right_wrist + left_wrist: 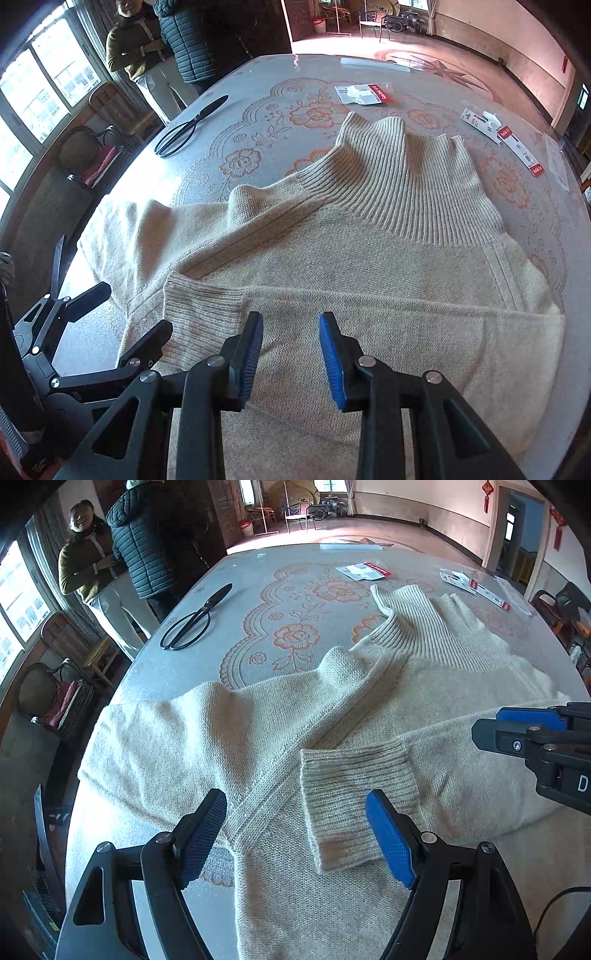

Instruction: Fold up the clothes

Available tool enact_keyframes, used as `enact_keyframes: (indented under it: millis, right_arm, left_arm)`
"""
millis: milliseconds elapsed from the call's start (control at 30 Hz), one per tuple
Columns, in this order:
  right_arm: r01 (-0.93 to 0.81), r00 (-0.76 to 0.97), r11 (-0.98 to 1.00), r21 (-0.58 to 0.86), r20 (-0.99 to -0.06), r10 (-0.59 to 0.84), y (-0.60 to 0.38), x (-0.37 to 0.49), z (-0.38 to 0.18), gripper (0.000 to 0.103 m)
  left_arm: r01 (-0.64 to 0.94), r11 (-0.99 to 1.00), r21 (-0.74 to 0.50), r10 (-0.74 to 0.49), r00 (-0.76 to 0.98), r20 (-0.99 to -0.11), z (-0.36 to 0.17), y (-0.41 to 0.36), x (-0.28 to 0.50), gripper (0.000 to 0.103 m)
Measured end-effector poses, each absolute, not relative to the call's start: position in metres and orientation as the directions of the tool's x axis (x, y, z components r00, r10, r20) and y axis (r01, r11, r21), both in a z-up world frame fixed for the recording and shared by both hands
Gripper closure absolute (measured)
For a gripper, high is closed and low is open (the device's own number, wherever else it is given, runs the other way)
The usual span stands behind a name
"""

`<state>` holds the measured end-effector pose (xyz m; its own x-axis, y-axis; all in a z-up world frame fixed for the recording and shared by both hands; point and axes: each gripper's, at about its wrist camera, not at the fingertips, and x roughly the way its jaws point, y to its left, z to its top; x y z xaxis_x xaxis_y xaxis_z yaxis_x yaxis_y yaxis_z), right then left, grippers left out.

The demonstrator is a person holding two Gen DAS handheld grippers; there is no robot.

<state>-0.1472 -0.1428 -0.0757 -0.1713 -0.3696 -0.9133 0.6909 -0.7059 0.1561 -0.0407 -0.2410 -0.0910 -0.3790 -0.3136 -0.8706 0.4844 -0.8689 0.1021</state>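
Both spread grippers, left [295, 840] (wider) and right [291, 360], hover over sweater [332, 258], collar pointing away.

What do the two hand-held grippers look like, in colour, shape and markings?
Both are black plastic with silver pivot screws and angular, cut-out linkage arms. The left gripper and the right gripper each carry two flat fingers faced with blue textured pads. The right gripper's body shows a white letter D in the left wrist view, and a thin black cable runs nearby.
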Motion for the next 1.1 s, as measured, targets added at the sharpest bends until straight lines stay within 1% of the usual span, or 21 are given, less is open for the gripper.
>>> enact_keyframes:
  millis: [1100]
  right_arm:
    - [0.684,-0.17,-0.715,0.146,-0.921,-0.351,-0.132,-0.151,-0.079,0.072]
  left_arm:
    - [0.478,-0.872,0.104,-0.31,-0.376,-0.873,-0.097,-0.24,-0.041,0.024]
